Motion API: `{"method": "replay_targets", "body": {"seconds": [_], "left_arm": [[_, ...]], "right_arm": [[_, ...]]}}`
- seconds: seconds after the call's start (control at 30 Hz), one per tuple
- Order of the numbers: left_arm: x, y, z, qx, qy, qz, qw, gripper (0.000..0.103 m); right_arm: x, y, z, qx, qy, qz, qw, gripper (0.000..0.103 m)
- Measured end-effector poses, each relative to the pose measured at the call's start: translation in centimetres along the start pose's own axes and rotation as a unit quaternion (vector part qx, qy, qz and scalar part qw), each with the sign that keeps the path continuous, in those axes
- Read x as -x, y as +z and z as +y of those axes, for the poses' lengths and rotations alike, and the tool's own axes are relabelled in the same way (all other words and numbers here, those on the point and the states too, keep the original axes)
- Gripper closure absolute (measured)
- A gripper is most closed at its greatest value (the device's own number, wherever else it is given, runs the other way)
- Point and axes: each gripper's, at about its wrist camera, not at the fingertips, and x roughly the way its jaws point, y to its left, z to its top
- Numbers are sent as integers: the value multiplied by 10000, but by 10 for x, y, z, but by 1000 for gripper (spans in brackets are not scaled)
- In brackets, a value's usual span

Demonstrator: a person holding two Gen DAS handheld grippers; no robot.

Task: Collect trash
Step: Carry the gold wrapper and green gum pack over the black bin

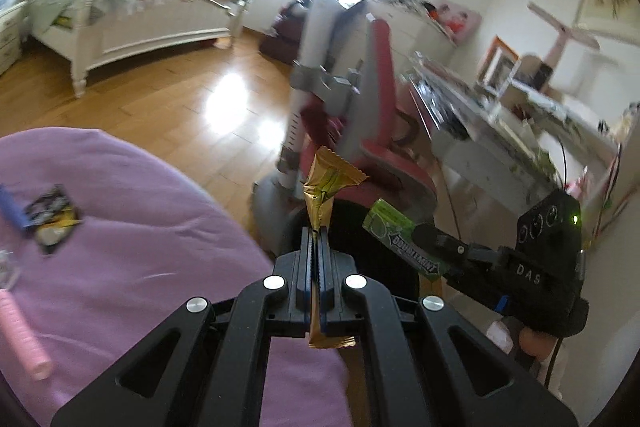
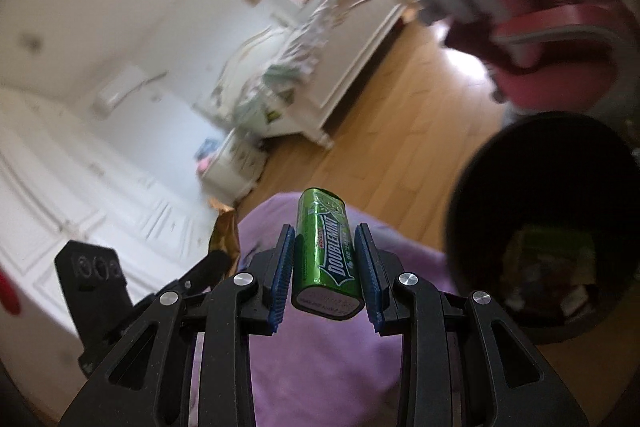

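My left gripper is shut on a gold foil wrapper that sticks up past its fingertips. To its right, my right gripper holds a green Doublemint gum pack. In the right wrist view the same pack stands between the blue pads of the right gripper, which is shut on it. A black trash bin stands on the floor at the right, with trash inside. The left gripper with the gold wrapper shows at the left. Both grippers hover over a purple cover.
On the purple cover lie a black-and-yellow wrapper, a blue object and a pink roll. A red-and-grey chair, a cluttered desk and a white bed stand on the wooden floor.
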Motion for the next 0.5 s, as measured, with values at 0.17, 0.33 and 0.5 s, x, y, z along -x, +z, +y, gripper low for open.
{"method": "replay_targets", "body": {"seconds": [0.17, 0.33, 0.5], "left_arm": [[-36, -4, -28, -313, -147, 359, 9988, 100], [-72, -11, -52, -555, -270, 642, 9960, 100], [-107, -24, -61, -651, -235, 956, 9930, 100]], "right_arm": [[17, 7, -42, -367, -222, -180, 9989, 71], [28, 10, -79, -677, -405, -291, 9965, 71], [28, 3, -106, -974, -565, -233, 9934, 71]]}}
